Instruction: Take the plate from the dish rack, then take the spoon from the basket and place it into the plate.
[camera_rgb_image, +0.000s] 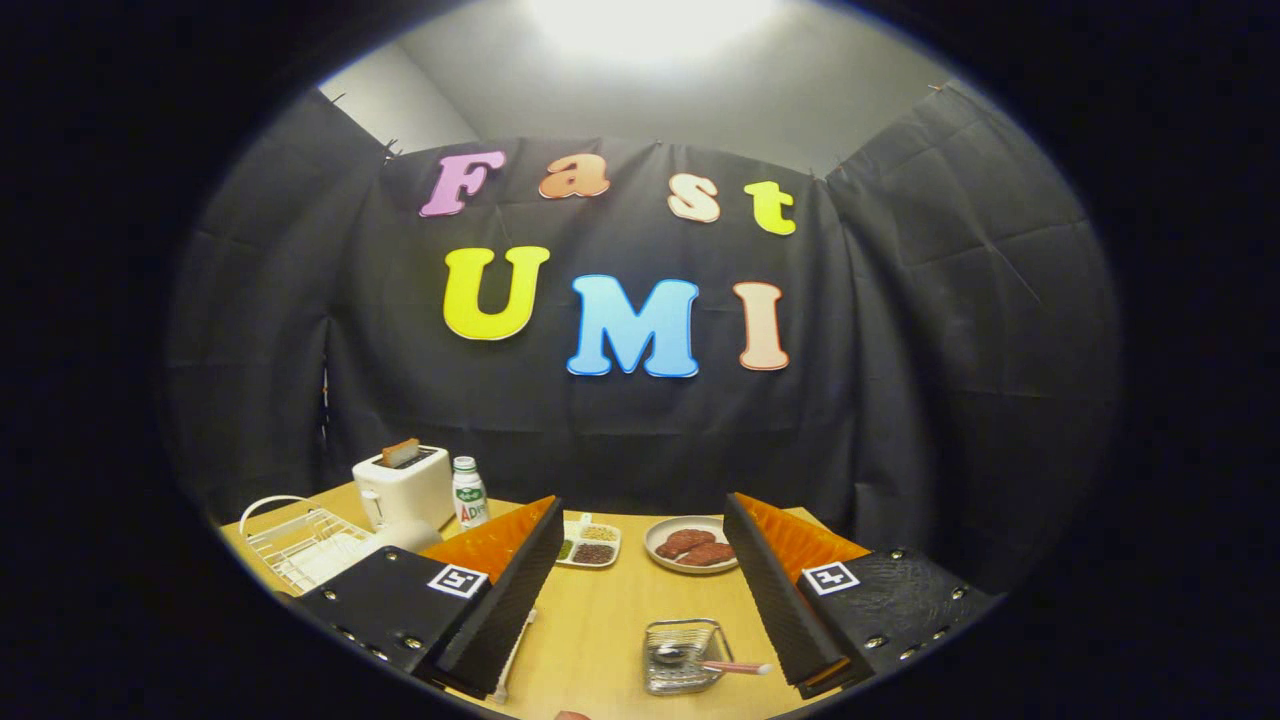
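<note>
The two-finger gripper (640, 590) is held above the light wooden table (600, 630) with its fingers spread wide apart. Nothing sits between the fingers and neither one touches any object; the claw has hold of nothing.

Nearest, in the gap between the fingers and closer to the right one, stands a small silver wire basket (683, 655). A metal spoon with a pinkish handle (712, 662) lies in it, bowl inside the basket, handle reaching out over the rim toward the right finger. Whether the handle touches that finger cannot be told.

Off beyond the left finger, a white wire dish rack (300, 545) stands on the table. A white plate (335, 555) appears to lie in it, partly hidden by the gripper body, so its exact seating cannot be confirmed.

Further ahead, between the fingertips, a small white divided tray of grains (590, 545) sits just beside the left fingertip. A round white dish with brown patties (692, 545) sits near the right fingertip.

Beyond the rack stands a white toaster with a slice of bread in its slot (405, 485). Just beside it stands a small white bottle with a green label (468, 492).

Behind everything hangs the black cloth wall (900, 380).
</note>
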